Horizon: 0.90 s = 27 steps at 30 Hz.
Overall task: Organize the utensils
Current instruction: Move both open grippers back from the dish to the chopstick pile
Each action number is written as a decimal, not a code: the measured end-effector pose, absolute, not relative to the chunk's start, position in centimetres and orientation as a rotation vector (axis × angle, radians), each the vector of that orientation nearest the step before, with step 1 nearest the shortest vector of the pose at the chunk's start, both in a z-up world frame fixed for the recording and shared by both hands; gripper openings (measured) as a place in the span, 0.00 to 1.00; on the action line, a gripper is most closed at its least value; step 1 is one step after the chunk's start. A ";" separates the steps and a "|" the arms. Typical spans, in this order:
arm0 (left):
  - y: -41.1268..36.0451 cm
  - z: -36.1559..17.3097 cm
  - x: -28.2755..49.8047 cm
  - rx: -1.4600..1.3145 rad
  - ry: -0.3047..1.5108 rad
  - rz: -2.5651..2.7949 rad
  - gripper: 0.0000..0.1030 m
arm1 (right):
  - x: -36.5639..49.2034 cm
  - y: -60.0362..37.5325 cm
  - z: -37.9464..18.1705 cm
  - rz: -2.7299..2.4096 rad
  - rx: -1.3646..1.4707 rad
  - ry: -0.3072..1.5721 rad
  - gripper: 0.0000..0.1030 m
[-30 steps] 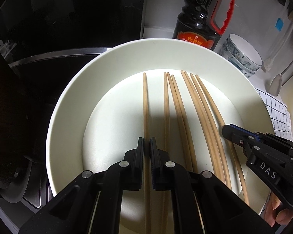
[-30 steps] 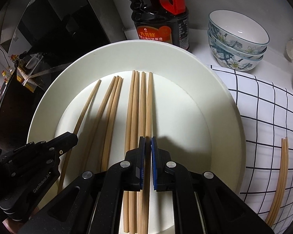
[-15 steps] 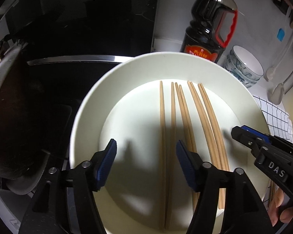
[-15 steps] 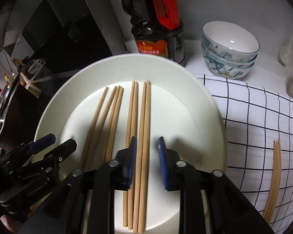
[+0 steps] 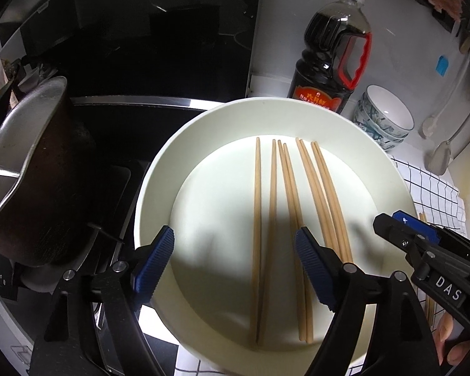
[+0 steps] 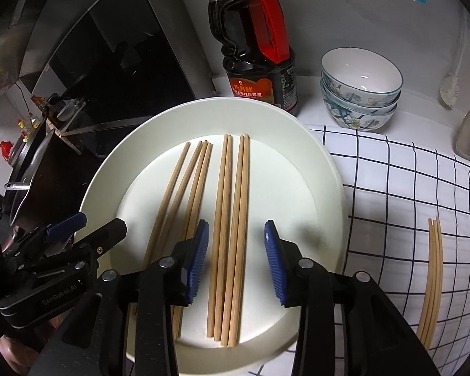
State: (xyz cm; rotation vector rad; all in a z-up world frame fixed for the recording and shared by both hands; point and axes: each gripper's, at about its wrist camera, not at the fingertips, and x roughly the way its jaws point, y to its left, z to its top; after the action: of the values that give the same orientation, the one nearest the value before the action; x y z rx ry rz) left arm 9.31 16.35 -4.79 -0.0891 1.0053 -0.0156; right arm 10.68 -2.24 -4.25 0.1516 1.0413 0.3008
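Several wooden chopsticks (image 5: 285, 219) lie lengthwise on a large white plate (image 5: 159, 181); they also show in the right wrist view (image 6: 228, 219) on the plate (image 6: 326, 181). My left gripper (image 5: 235, 257) is open and empty, held above the plate's near left part. My right gripper (image 6: 236, 250) is open and empty above the right-hand chopsticks; it also shows in the left wrist view (image 5: 401, 228). The left gripper shows at the left of the right wrist view (image 6: 91, 228). A few more chopsticks (image 6: 432, 279) lie on the checked cloth (image 6: 407, 188) to the right.
A dark soy sauce bottle (image 6: 260, 56) with a red handle stands behind the plate. Stacked floral bowls (image 6: 360, 91) stand at the back right. A dark pan (image 5: 31, 172) sits on the black stove at left. Spoons (image 5: 441, 156) hang by the right wall.
Both grippers have opened, letting go of chopsticks now lying on the plate, and have pulled back and up from the plate.
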 end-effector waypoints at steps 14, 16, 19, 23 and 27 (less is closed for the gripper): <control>14.3 -2.3 6.0 -0.098 0.959 0.002 0.86 | 6.8 -4.5 -2.0 0.310 0.155 0.997 0.47; 13.8 -2.0 5.5 -0.101 0.954 -0.005 0.87 | 6.2 -5.1 -1.8 0.309 0.160 0.994 0.49; 12.8 -1.8 4.8 -0.091 0.946 -0.015 0.88 | 5.2 -6.0 -1.6 0.299 0.169 0.987 0.50; 11.1 -1.6 3.9 -0.078 0.940 -0.045 0.89 | 3.8 -7.6 -1.5 0.282 0.182 0.980 0.51; 8.9 -1.6 2.9 -0.074 0.942 -0.089 0.89 | 1.8 -10.0 -1.8 0.253 0.197 0.969 0.52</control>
State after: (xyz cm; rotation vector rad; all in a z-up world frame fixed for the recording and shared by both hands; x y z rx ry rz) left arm 2.87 8.93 -1.58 -0.0741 0.9423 -0.0891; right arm 1.79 -10.01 -1.81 0.1972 0.9691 0.2527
